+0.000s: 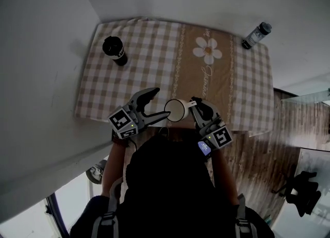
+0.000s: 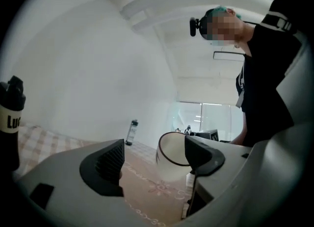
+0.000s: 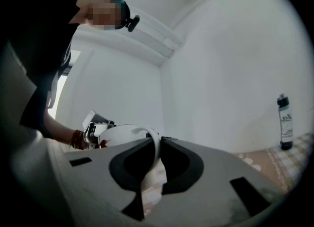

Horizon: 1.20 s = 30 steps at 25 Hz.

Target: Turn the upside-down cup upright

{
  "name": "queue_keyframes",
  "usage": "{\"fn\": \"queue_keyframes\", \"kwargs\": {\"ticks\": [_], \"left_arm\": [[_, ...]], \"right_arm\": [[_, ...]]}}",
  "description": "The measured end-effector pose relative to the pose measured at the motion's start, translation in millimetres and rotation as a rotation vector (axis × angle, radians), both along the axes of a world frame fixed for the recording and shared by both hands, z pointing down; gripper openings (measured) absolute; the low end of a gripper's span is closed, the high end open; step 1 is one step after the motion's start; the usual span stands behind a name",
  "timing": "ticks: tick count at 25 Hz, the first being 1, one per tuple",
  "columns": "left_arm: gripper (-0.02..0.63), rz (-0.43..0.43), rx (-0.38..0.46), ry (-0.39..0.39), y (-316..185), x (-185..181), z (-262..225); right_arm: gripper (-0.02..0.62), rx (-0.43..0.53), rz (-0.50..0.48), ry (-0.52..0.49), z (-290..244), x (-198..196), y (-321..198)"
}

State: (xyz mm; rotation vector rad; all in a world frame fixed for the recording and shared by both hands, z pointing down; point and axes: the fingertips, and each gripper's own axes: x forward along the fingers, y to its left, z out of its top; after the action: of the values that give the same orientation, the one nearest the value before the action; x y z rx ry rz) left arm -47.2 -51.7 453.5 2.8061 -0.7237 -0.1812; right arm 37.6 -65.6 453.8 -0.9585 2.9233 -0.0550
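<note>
Because my right gripper is clenched on a thin white part of the cup, handle or wall I cannot tell, that hand alone bears it. The cup hangs over the near edge of the checked cloth, and its dark-lined mouth shows to the head view and tips toward my left. I judge the turn is mostly made and the cup now needs setting down on its base. My left gripper is released, jaws well apart. Its lower jaw tip is just beside the cup's rim, so I read it as standing by to steady the cup, not gripping it.

Room is generous ahead: the middle of the cloth around the daisy print is bare. The black tumbler and the capped bottle stand well apart at the far corners. The risk is the near edge, so I would place the cup farther in.
</note>
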Motion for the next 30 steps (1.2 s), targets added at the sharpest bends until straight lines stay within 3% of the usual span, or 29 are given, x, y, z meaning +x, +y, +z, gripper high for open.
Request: {"fn": "queue_keyframes", "kwargs": {"ticks": [2, 7, 13, 16, 17, 21, 26, 30], "left_arm": [[0.381, 0.032, -0.015, -0.046, 1, 9, 7], [0.282, 0.026, 0.003, -0.135, -4, 21, 21], [0.281, 0.044, 0.036, -0.314, -7, 33, 44], [0.147, 0.038, 0.050, -0.380, -8, 37, 45], [0.099, 0.038, 0.056, -0.388, -7, 38, 45], [0.060, 0.037, 0.073, -0.400, -4, 43, 47], [0.044, 0.027, 0.099, -0.491, 0, 47, 57], [0.035, 0.027, 0.077, -0.491, 1, 46, 64]], "right_arm": [[0.035, 0.022, -0.005, 0.042, 2, -5, 1], [0.035, 0.087, -0.015, 0.129, 3, -17, 6], [0.035, 0.157, -0.020, 0.248, 5, -28, 11], [0.035, 0.218, -0.025, 0.333, 7, -32, 14], [0.035, 0.231, -0.024, 0.341, 6, -33, 15], [0.035, 0.244, -0.019, 0.344, 5, -35, 18], [0.035, 0.316, -0.027, 0.415, 7, -37, 23], [0.035, 0.309, -0.016, 0.430, 15, -34, 21]]}}
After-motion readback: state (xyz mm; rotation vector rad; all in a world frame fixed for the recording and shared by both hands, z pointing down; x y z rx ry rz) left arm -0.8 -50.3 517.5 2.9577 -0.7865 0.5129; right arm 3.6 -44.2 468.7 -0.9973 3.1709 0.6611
